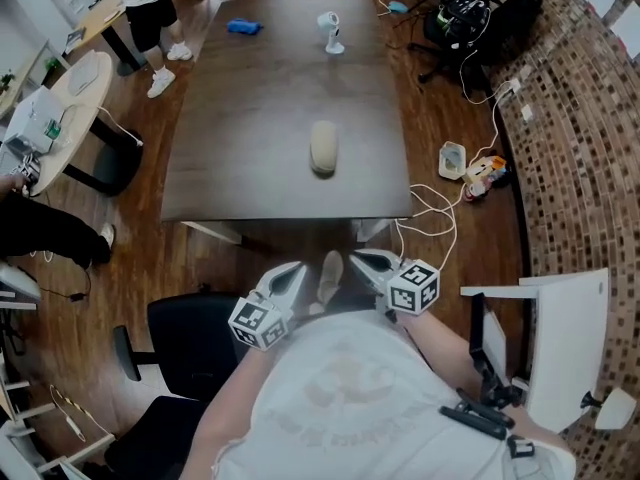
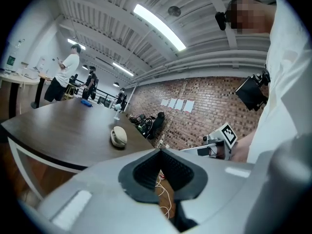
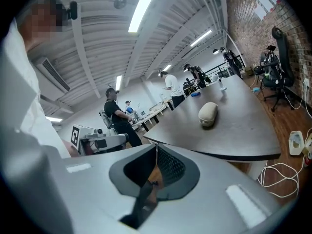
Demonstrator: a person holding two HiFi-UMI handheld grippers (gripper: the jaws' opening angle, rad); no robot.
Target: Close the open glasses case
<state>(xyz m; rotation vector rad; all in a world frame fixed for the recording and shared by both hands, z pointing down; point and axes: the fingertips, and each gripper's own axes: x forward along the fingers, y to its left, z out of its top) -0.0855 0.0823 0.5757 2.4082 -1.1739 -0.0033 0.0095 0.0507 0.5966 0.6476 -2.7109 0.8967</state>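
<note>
The beige oval glasses case (image 1: pixel 322 148) lies near the middle of the dark wooden table (image 1: pixel 240 148); its lid looks down, with only a seam showing. It also appears as the case (image 2: pixel 118 137) in the left gripper view and the case (image 3: pixel 208 114) in the right gripper view. Both grippers hang in front of my chest, short of the table's near edge and well apart from the case. My left gripper (image 1: pixel 298 266) is shut and empty, its tips meeting (image 2: pixel 159 150). My right gripper (image 1: pixel 355 258) is also shut with nothing in it (image 3: pixel 156 145).
A small white device (image 1: pixel 330 33) and a blue object (image 1: pixel 243 27) sit at the table's far end. A black office chair (image 1: pixel 185 333) stands at my left, a white chair (image 1: pixel 565 338) at my right. Cables and a power strip (image 1: pixel 452 158) lie on the floor to the right. People stand at the back left.
</note>
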